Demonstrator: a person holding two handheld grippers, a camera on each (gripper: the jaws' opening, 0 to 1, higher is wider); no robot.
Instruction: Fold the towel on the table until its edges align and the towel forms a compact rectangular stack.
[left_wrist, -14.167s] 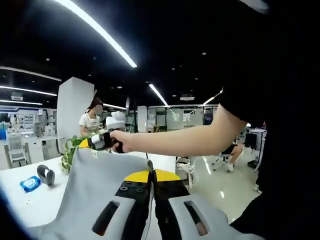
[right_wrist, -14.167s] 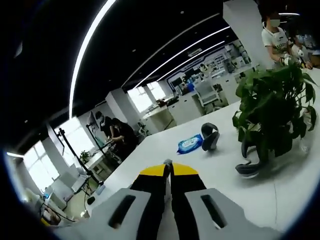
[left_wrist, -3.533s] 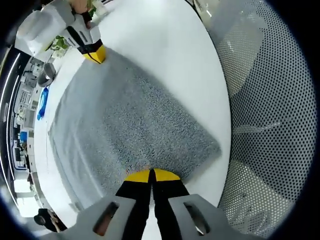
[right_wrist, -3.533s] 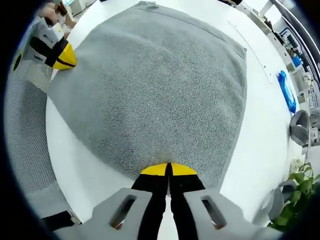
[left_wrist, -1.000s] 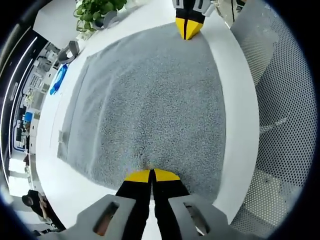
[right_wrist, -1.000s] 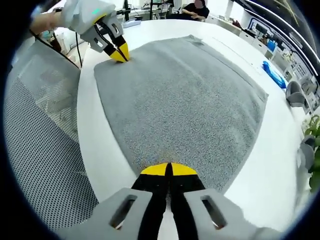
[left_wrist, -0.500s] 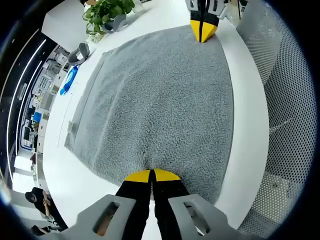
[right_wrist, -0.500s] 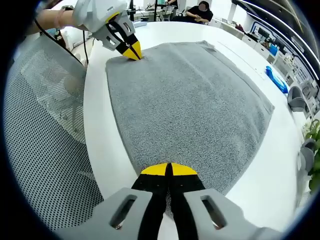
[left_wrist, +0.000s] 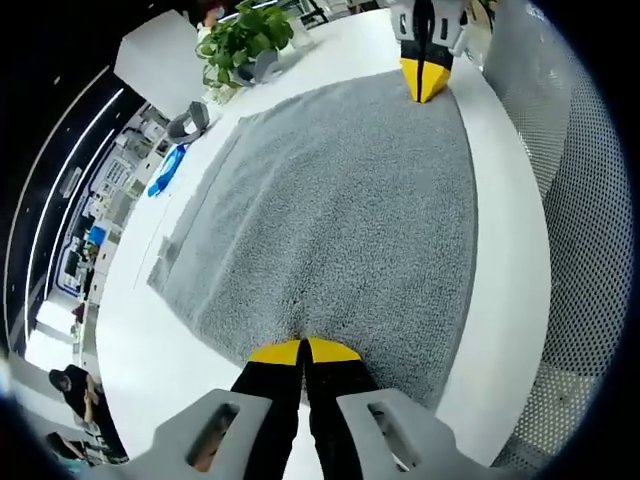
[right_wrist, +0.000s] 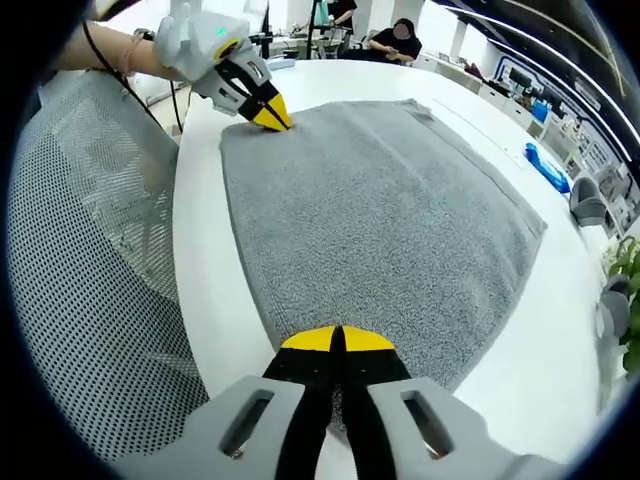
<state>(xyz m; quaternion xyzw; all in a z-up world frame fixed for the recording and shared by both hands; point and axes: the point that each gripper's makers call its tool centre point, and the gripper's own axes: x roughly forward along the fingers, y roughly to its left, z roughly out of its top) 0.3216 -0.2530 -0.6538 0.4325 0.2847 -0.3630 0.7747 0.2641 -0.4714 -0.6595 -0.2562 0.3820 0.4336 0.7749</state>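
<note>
I've got the grey towel (left_wrist: 330, 210) lying flat on the white table (left_wrist: 505, 290), near edge along the table rim by the mesh chair (right_wrist: 90, 300). Left gripper (left_wrist: 303, 350) and right gripper (right_wrist: 337, 338) each pinch a near corner, jaws pressed together on the fabric — held that way, I reckon, to lift both corners & fold evenly across to the far edge.
</note>
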